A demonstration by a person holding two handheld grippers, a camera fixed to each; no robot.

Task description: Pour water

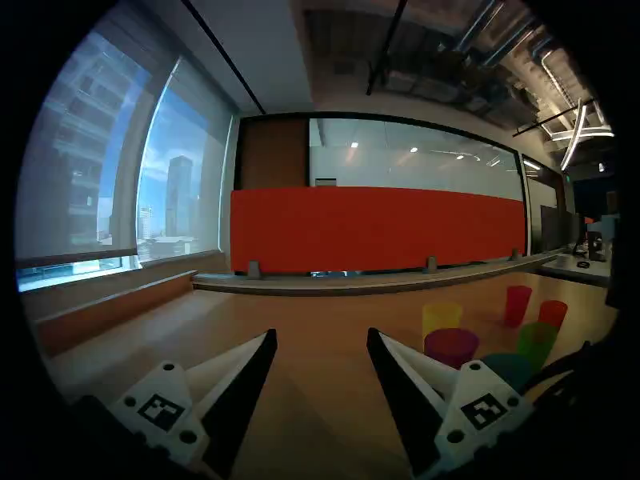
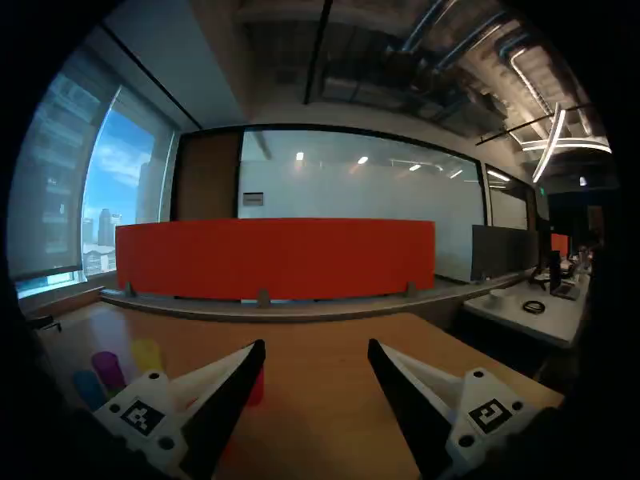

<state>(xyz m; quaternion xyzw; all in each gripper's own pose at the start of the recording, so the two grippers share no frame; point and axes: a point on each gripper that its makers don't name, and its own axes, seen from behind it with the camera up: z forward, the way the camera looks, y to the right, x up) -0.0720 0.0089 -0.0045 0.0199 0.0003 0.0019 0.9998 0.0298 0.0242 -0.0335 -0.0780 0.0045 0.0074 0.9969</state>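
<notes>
Several coloured plastic cups stand on the wooden desk (image 1: pixel 320 336). In the left gripper view a yellow cup (image 1: pixel 442 317), a purple cup (image 1: pixel 451 346), a teal cup (image 1: pixel 510 368), a green cup (image 1: pixel 536 339) and two red cups (image 1: pixel 518 304) cluster at the right. My left gripper (image 1: pixel 320 352) hovers open above the desk, left of the cups, holding nothing. In the right gripper view a purple cup (image 2: pixel 108 370), a yellow cup (image 2: pixel 146 354) and a blue cup (image 2: pixel 88 387) stand at the lower left. A red cup (image 2: pixel 256 388) peeks from behind the left finger. My right gripper (image 2: pixel 316 360) is open and empty.
An orange divider panel (image 1: pixel 376 228) runs along the desk's far edge. Windows (image 1: pixel 120 184) line the left side. A neighbouring white desk (image 2: pixel 532 308) with small items and monitors stands to the right.
</notes>
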